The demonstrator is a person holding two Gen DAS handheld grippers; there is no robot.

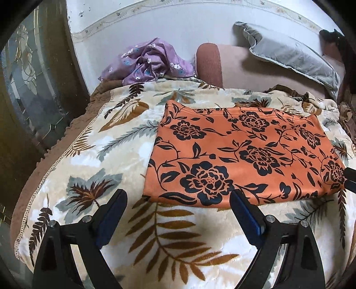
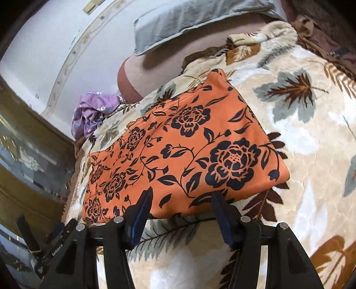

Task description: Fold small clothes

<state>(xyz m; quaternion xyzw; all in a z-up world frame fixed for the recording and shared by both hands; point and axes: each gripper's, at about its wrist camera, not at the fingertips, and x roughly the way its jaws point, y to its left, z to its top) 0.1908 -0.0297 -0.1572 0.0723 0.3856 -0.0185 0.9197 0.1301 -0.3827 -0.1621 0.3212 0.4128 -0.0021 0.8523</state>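
An orange cloth with black flowers (image 1: 244, 151) (image 2: 184, 151) lies folded flat as a rectangle on the leaf-patterned blanket (image 1: 100, 144) (image 2: 300, 133). My left gripper (image 1: 178, 193) is open at the cloth's near edge, by its near left corner, with nothing between the fingers. My right gripper (image 2: 182, 193) is also open, its fingertips over the near edge of the cloth and not pressing on it. Its tip shows at the cloth's right corner in the left wrist view (image 1: 350, 180). The left gripper's body (image 2: 55, 240) appears low on the left in the right wrist view.
A crumpled purple flowered garment (image 1: 149, 60) (image 2: 91, 113) lies at the far end of the bed by the wall. A grey pillow (image 1: 293, 53) (image 2: 178, 20) leans on a brown-ended bolster (image 1: 210, 62). A glazed wooden door (image 1: 26, 77) stands on the left.
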